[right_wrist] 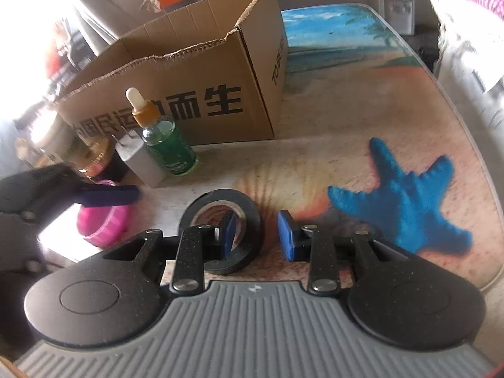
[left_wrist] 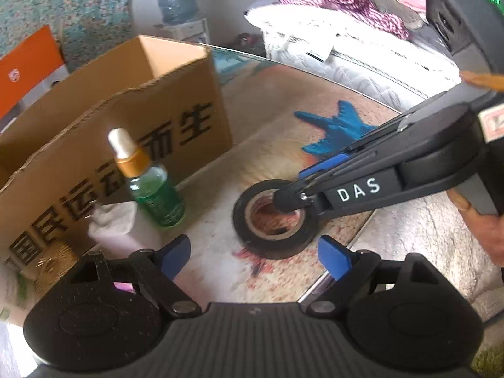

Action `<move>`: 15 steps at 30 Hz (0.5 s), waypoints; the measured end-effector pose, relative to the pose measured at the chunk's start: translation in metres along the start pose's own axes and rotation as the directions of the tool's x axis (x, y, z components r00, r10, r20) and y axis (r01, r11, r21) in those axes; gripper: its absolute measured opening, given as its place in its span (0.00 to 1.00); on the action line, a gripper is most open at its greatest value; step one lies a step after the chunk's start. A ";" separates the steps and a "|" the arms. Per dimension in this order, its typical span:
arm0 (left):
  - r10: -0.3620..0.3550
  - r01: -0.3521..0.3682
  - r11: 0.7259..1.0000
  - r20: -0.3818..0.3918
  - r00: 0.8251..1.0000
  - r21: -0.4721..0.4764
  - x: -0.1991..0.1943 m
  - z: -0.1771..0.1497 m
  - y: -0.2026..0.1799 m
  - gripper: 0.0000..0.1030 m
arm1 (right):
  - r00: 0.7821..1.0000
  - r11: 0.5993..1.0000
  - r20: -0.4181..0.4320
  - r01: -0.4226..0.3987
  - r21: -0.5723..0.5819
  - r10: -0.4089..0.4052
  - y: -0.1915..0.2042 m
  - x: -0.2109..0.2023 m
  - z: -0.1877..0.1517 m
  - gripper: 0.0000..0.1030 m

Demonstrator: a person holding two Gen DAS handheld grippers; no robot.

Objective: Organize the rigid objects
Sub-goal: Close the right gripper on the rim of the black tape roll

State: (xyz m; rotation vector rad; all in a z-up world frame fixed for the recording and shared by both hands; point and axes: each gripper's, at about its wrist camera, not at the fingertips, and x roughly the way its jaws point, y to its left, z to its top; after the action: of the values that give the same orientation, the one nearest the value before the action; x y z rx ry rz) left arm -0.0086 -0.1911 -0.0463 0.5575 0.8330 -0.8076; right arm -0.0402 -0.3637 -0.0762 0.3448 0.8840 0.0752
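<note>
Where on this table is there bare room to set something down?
Free: the stretch right of the cardboard box, around the printed blue starfish, out to the table edge. Crowded: left of the tape roll, by the dropper bottle, white container and pink bowl.

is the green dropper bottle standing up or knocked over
Standing upright. The dropper bottle rests on its base on the table beside the box, its white dropper tip pointing up.

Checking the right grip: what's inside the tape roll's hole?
One finger of the right gripper is inside the tape roll, the other outside its wall. The printed tabletop shows through the hole. Whether the pads press the wall can't be seen.
</note>
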 end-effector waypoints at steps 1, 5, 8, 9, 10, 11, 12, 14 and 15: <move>-0.015 0.015 1.000 -0.011 1.000 0.001 0.004 0.001 0.000 0.84 | 1.000 1.000 -0.004 -0.023 0.018 0.023 -0.003 0.000 0.000 0.28; -0.039 0.039 0.999 -0.024 0.999 0.009 0.014 0.004 -0.001 0.79 | 0.998 0.998 -0.013 -0.059 0.029 0.059 -0.008 0.000 0.001 0.28; -0.049 0.049 0.999 -0.022 0.999 0.008 0.018 0.008 -0.002 0.79 | 0.998 0.998 -0.016 -0.059 -0.009 0.059 -0.005 0.000 0.000 0.28; -0.053 0.053 0.999 -0.021 0.998 0.008 0.018 0.008 -0.002 0.79 | 0.998 0.998 -0.017 -0.059 -0.020 0.059 -0.004 0.001 0.000 0.28; -0.056 0.056 0.998 -0.020 0.998 0.007 0.019 0.009 -0.002 0.79 | 0.998 0.998 -0.017 -0.061 -0.027 0.060 -0.003 0.001 0.000 0.28; -0.060 0.060 0.998 -0.018 0.998 0.006 0.020 0.009 -0.002 0.78 | 0.998 0.997 -0.017 -0.063 -0.035 0.062 -0.003 0.002 0.001 0.27; -0.065 0.065 0.998 -0.016 0.998 0.002 0.020 0.010 -0.001 0.75 | 0.997 0.997 -0.015 -0.070 -0.041 0.069 -0.002 0.002 0.000 0.27; -0.076 0.076 0.997 -0.012 0.997 -0.005 0.020 0.011 0.000 0.70 | 0.997 0.996 -0.013 -0.071 -0.055 0.071 0.000 0.003 0.000 0.26; -0.079 0.078 0.997 -0.010 0.997 -0.006 0.020 0.011 0.000 0.67 | 0.998 0.995 -0.012 -0.067 -0.068 0.066 0.002 0.003 -0.001 0.25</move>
State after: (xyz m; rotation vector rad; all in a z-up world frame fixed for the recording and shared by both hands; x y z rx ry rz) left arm 0.0045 -0.2071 -0.0561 0.5270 0.8705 -0.8746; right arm -0.0389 -0.3614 -0.0783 0.3103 0.8771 0.1681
